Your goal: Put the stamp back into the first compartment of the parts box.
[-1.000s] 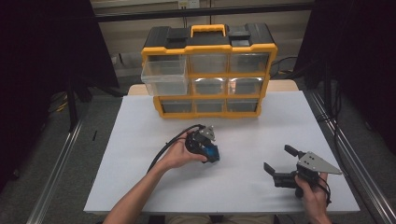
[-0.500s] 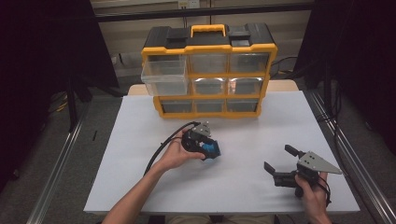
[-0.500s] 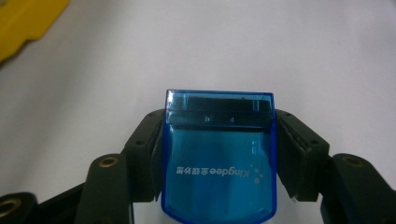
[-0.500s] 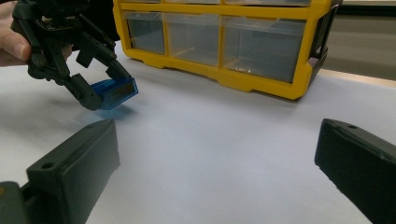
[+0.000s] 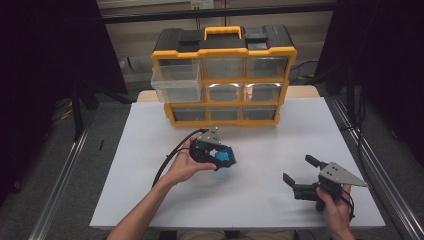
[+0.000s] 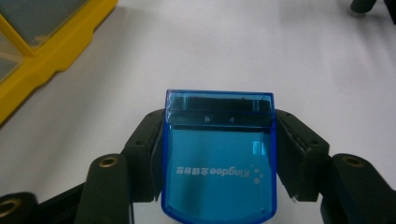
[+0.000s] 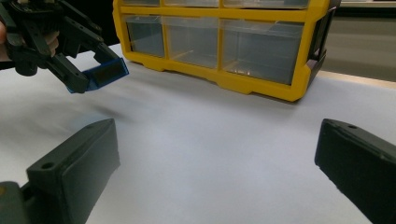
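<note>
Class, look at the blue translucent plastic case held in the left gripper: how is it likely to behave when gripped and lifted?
The blue plastic case probably stays stiff: its straight edges show no bowing between the left gripper fingers. It seems light, being thin-walled and see-through. Its glossy sides may be slippery, so it could slide out if the grip loosens.

A small blue translucent box sits in the lower middle of the left gripper view, its flat face toward the camera, with rounded near corners and white lettering that reads upside down. A darker band crosses its far end, perhaps a lid edge, though the blur leaves that unsure. Black pads press on its two long sides. In the high view it shows just left of centre, and in the right gripper view at upper left, clear of the white tabletop.
</note>
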Demonstrator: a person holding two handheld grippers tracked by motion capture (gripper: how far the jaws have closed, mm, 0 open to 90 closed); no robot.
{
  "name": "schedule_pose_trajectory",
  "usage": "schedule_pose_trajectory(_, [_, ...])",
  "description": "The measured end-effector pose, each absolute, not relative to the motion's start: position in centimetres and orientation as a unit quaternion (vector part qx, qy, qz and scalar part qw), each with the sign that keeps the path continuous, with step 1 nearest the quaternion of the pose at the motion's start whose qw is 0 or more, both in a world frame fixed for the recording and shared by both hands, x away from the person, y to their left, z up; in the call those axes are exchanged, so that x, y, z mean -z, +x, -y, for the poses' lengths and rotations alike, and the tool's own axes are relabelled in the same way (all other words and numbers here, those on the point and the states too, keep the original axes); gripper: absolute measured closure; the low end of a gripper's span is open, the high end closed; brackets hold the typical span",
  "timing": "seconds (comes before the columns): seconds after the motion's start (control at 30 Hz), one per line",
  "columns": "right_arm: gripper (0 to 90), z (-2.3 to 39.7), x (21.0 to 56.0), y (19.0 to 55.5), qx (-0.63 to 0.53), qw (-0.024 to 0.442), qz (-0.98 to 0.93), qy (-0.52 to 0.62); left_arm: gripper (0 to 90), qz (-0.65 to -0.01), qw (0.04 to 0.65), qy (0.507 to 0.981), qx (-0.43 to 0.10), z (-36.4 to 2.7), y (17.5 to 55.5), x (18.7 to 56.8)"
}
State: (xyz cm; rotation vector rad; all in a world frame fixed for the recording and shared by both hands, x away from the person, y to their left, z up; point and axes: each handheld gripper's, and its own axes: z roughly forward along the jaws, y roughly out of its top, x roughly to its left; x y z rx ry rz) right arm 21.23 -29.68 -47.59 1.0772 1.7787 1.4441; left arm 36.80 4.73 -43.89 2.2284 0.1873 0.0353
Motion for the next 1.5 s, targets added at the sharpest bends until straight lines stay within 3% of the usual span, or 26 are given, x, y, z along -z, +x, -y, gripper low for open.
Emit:
schedule_pose_trajectory(0.5, [0.0, 29.7, 47.5, 21.1, -0.548, 0.302, -0.665, 0.407, 41.1, -0.089, 0.502, 0.859, -0.042, -6.3, 35.8, 41.0])
schedule_pose_trajectory(1.5, [0.0, 29.7, 47.4, 21.0, -0.552, 0.305, -0.663, 0.402, 41.1, -0.107, 0.568, 0.811, -0.091, -9.7, 35.3, 36.2])
